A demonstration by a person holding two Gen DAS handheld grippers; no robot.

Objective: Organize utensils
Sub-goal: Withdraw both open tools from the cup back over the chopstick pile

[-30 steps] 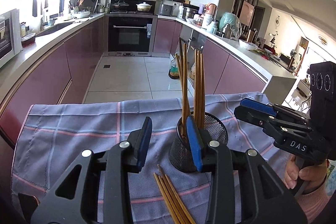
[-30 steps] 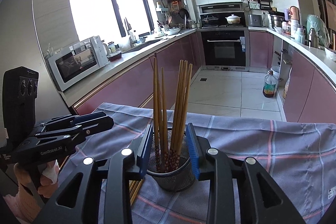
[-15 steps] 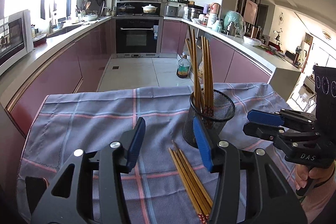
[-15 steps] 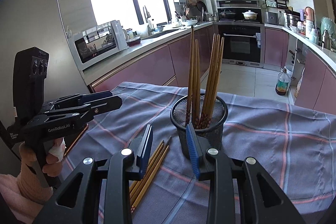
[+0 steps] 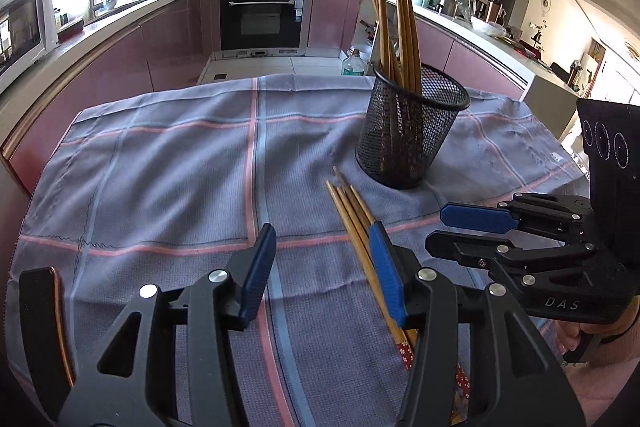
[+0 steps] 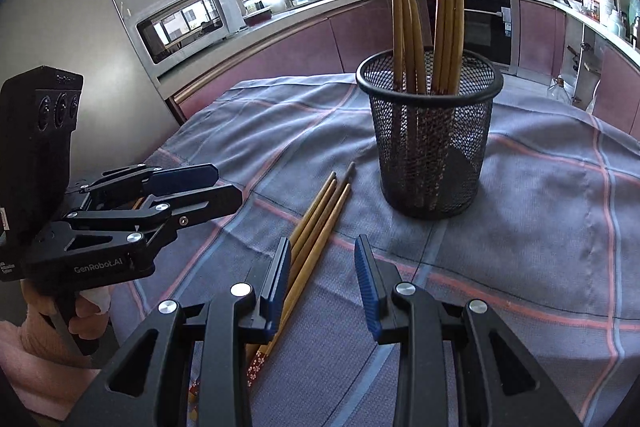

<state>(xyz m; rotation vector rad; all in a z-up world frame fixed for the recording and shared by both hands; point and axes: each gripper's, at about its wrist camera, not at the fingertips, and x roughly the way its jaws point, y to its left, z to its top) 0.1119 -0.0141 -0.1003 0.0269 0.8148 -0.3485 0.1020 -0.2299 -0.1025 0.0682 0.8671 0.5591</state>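
Note:
A black mesh cup stands upright on the checked cloth and holds several wooden chopsticks. Several loose chopsticks lie flat on the cloth in front of the cup. My left gripper is open and empty; its right finger is over the loose chopsticks. My right gripper is open and empty, its left finger over the same chopsticks. Each gripper shows in the other view, the right one and the left one.
A grey-blue cloth with pink lines covers the table. Behind are kitchen counters, an oven, a microwave and open floor. The table's far edge runs just behind the cup.
Both grippers have pulled back and risen from the cup. The loose chopsticks are now fully in view in front of the fingers. The cup has stayed in place.

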